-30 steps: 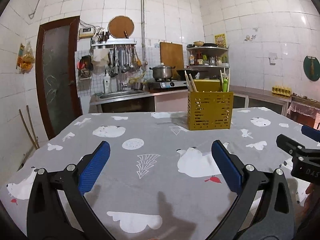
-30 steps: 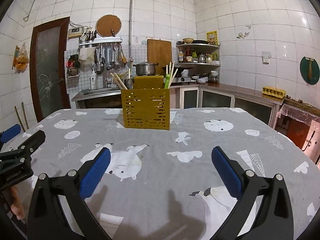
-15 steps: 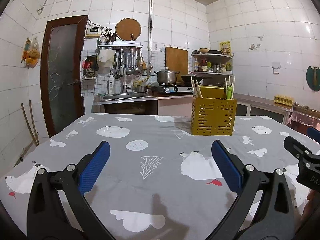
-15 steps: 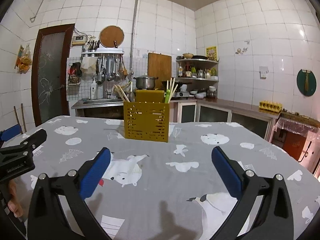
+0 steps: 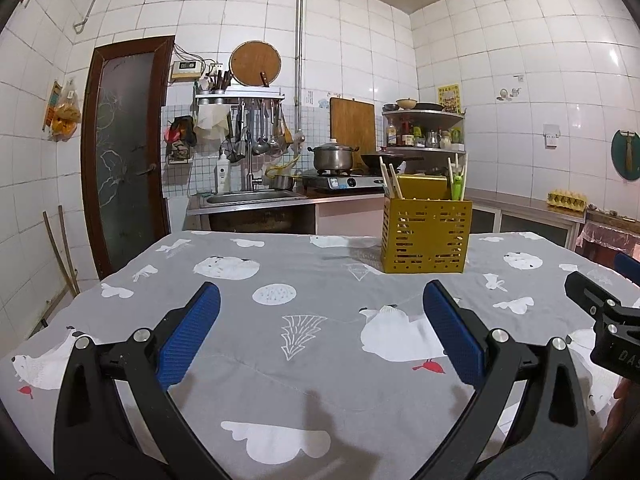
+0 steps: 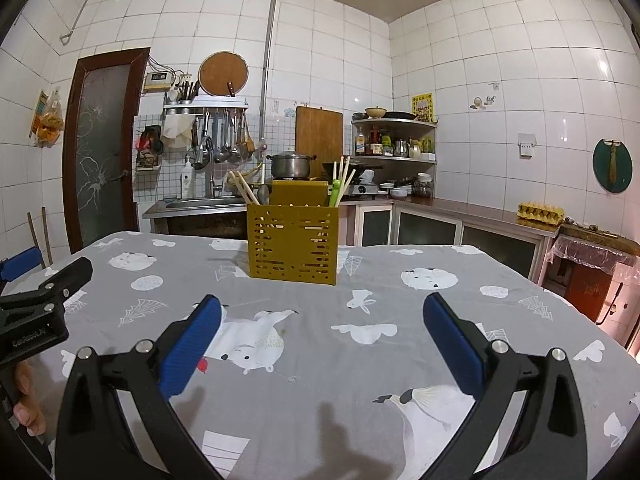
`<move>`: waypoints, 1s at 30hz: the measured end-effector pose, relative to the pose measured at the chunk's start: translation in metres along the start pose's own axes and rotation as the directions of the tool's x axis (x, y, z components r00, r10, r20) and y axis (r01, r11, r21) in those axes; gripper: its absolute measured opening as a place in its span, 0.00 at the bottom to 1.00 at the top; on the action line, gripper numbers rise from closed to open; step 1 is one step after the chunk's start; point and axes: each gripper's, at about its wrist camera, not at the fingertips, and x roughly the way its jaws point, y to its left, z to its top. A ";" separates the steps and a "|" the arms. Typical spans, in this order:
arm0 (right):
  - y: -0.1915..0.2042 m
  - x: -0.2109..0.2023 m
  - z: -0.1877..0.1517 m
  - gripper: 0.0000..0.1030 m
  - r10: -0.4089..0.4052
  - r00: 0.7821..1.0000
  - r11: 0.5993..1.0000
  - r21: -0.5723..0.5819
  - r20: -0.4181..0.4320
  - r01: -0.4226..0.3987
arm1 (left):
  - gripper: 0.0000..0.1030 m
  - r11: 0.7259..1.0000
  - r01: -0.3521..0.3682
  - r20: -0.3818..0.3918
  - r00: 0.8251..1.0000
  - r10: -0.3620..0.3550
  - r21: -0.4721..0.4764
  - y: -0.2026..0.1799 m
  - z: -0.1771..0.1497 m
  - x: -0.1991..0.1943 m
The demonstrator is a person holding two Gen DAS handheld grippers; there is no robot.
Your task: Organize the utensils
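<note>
Both grippers, left gripper (image 5: 320, 316) & right gripper (image 6: 321, 318), have tilted up & eased back over the last sec, jaws wide apart w/ nothing held, yellow utensil caddy (image 6: 294, 244) w/ chopsticks (image 6: 342, 178) stowed standing far-center on the tablecloth (image 5: 320, 280), so prob. job's about done.

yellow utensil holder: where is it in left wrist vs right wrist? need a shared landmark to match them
Left wrist: the yellow utensil holder stands right of centre, at the far side of the table, chopsticks sticking out of it.
Right wrist: the holder sits left of centre, again at the table's far side.
Shared landmark: the steel pot on the stove behind it, up-left of the holder in the left view, just above it in the right.
</note>
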 end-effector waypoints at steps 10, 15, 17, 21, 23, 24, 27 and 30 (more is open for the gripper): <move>0.000 0.000 0.000 0.96 0.000 1.000 1.000 0.000 0.000 0.000 | 0.95 1.000 -0.002 0.011 1.000 0.001 0.016 -0.001 0.001 -0.002; 0.000 0.000 0.000 0.96 0.000 1.000 1.000 0.001 0.001 0.000 | 0.95 1.000 -0.003 0.021 1.000 0.002 0.023 -0.002 0.001 -0.005; -0.001 0.000 0.000 0.96 0.000 1.000 1.000 0.001 0.003 0.000 | 0.95 1.000 -0.003 0.023 1.000 0.003 0.025 -0.002 0.001 -0.005; -0.001 0.000 -0.001 0.96 0.000 1.000 1.000 0.000 0.002 0.000 | 0.95 1.000 -0.003 0.024 1.000 0.002 0.025 -0.002 0.001 -0.005; -0.001 0.000 -0.001 0.96 0.000 1.000 1.000 0.000 0.002 0.000 | 0.95 1.000 -0.002 0.025 1.000 0.002 0.025 -0.002 0.001 -0.005; -0.001 0.000 -0.001 0.96 0.000 1.000 1.000 0.000 0.003 0.000 | 0.95 1.000 -0.003 0.025 1.000 0.002 0.025 -0.002 0.001 -0.005; -0.001 0.000 -0.001 0.96 -0.001 1.000 1.000 -0.001 0.004 0.001 | 0.95 1.000 -0.003 0.027 1.000 0.002 0.025 -0.002 0.001 -0.005; -0.001 0.000 -0.001 0.96 -0.001 1.000 1.000 -0.001 0.004 0.001 | 0.95 1.000 -0.003 0.026 1.000 0.002 0.025 -0.002 0.001 -0.005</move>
